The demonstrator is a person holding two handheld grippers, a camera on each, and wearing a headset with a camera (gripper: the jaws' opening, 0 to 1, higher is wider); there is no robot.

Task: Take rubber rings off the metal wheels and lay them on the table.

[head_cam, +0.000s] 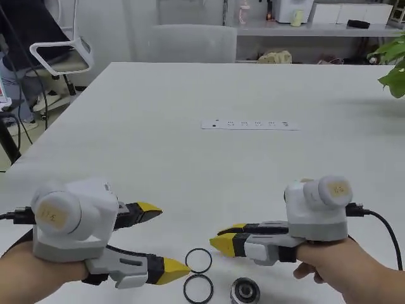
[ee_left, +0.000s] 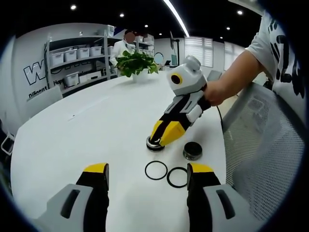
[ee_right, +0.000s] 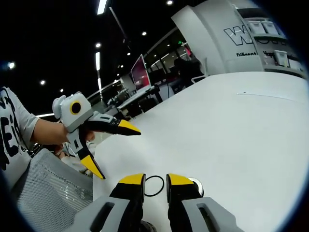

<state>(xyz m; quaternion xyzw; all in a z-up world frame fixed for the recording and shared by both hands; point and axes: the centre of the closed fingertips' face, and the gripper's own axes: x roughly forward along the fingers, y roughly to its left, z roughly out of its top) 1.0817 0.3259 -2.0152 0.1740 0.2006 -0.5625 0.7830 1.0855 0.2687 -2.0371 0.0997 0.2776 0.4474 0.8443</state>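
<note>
Rubber rings: two thin black loops (head_cam: 186,260) flat on white table (head_cam: 190,158), just left of round metal wheel (head_cam: 245,291) that seems to carry black ring. Second metal wheel (ee_left: 155,144) just beyond first wheel, at tips of right hand-held gripper (head_cam: 217,237); jaws nearly together, cannot tell if pinching. Left hand-held gripper (head_cam: 174,240) spread wide, empty, near first wheel. Best: left steadies wheel, right catches only rubber edge, peels slowly.

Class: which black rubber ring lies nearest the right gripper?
The upper black rubber ring in the head view, beside the right gripper; the lower ring lies further off.
</note>
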